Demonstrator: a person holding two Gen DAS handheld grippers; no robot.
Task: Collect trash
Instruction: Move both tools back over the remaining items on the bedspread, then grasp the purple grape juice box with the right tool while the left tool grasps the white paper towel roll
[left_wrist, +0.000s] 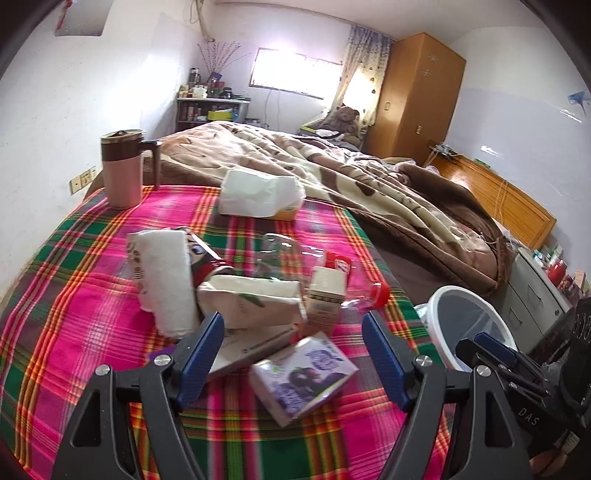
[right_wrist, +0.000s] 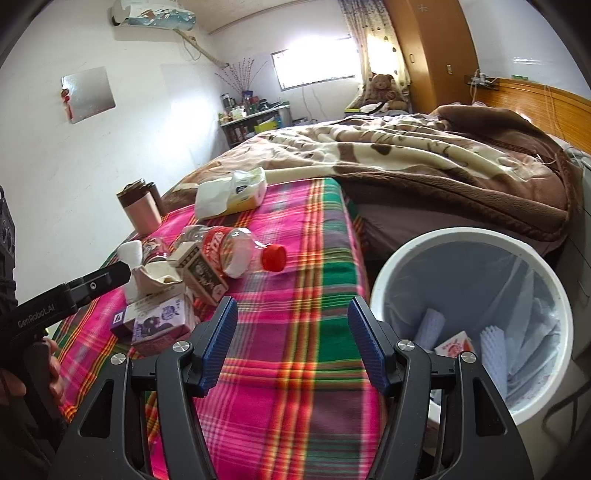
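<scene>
Both tongs spread, nothing pinched: left tongs (left_wrist: 291, 354) over purple carton (left_wrist: 303, 376), right tongs (right_wrist: 291, 343) over bed (right_wrist: 295, 387) w/ bin (right_wrist: 472, 317) beside.

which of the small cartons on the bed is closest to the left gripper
The purple printed carton, lying flat just ahead of the open left gripper; the beige carton sits farther back.
</scene>
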